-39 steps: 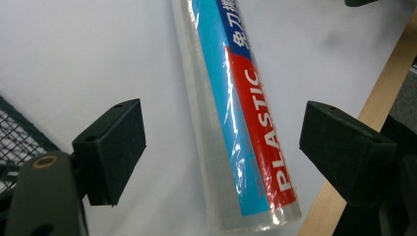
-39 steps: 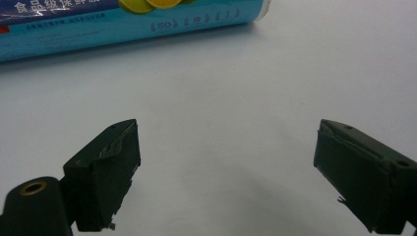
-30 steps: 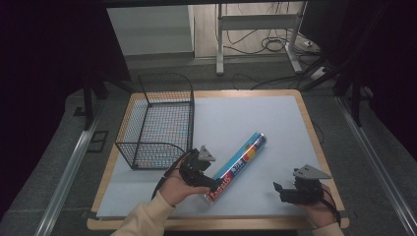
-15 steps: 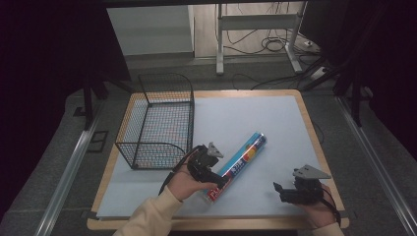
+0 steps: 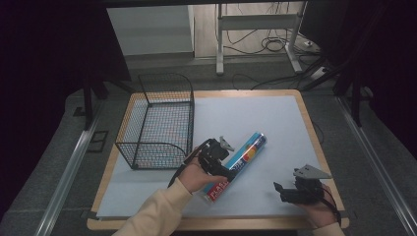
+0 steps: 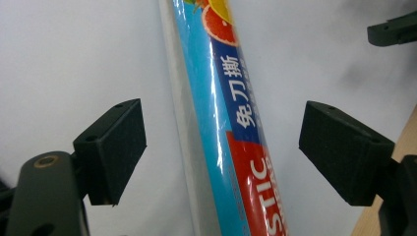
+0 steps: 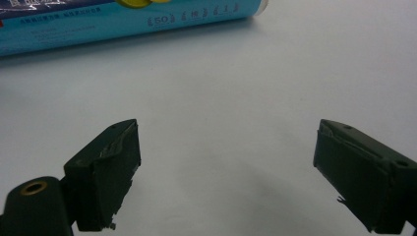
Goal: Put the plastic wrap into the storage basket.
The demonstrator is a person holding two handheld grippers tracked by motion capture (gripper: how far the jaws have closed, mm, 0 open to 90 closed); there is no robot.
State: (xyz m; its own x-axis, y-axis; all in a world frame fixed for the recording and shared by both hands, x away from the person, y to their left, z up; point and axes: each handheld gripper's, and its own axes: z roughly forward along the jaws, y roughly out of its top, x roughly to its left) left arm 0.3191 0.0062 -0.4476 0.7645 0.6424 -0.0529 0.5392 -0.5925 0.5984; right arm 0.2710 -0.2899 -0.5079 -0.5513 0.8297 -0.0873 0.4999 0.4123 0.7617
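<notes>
The plastic wrap roll (image 5: 239, 164) lies flat on the table (image 5: 275, 118), slanting from the lower middle of the high view up toward the centre, with its blue-and-red label facing up. Going by size though, the table comes first: a wooden-edged top under a pale sheet that takes up most of the middle of that frame. Next is the black wire basket (image 5: 158, 120) sitting on the left part of the table, left of the roll and apart from it.

Then the left gripper (image 6: 223, 147), which sits right over the lower half of the roll. In the left gripper view its jaws are spread wide with the roll running up between them, a clear gap on both sides, so nothing is pinched yet. The right gripper (image 7: 226, 172) is down in the lower right of the high view, well apart from the roll, jaws also wide open over bare sheet, with the roll's far end just peeking along the top left of the right gripper view.
</notes>
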